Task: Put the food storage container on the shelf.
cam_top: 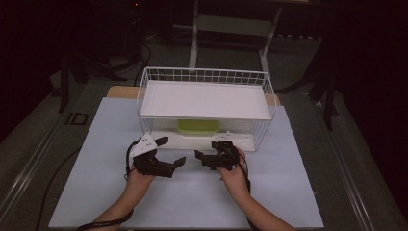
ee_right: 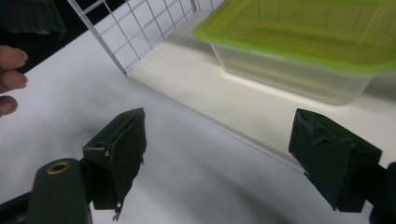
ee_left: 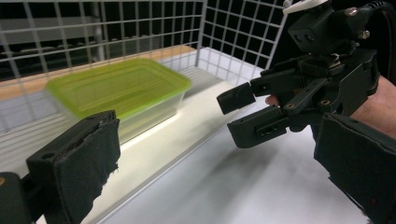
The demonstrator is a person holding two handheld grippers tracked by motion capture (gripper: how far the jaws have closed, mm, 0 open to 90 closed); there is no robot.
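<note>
The green-lidded container [cam_top: 197, 126] is sitting on the lower shelf board [cam_top: 192, 142] of the white wire rack [cam_top: 207, 76], under the upper white shelf [cam_top: 204, 99], roughly centred and set back from the open front edge. Both grippers are hovering over the white table sheet [cam_top: 144, 202] just in front of that edge, tips facing each other across a small gap. The left gripper [cam_top: 169, 150] is standing wide, nothing between its pads; in the left gripper view the container [ee_left: 119, 91] is lying ahead and to the left of its jaws. The right gripper [cam_top: 203, 160] is also spread wide and carrying nothing, its pads bracketing bare table in the right gripper view, with the container [ee_right: 303, 42] ahead and up-right, beyond the shelf lip. The container's long axis is running left-right across the rack, parallel to the front edge, so 1 long side is facing the person and the 2 short ends are pointing toward the rack's side walls. Both hands are looking about equally near; the container is sitting between them and farther in. Judgement: any reach is having to go forward under the upper shelf, low and level.
</note>
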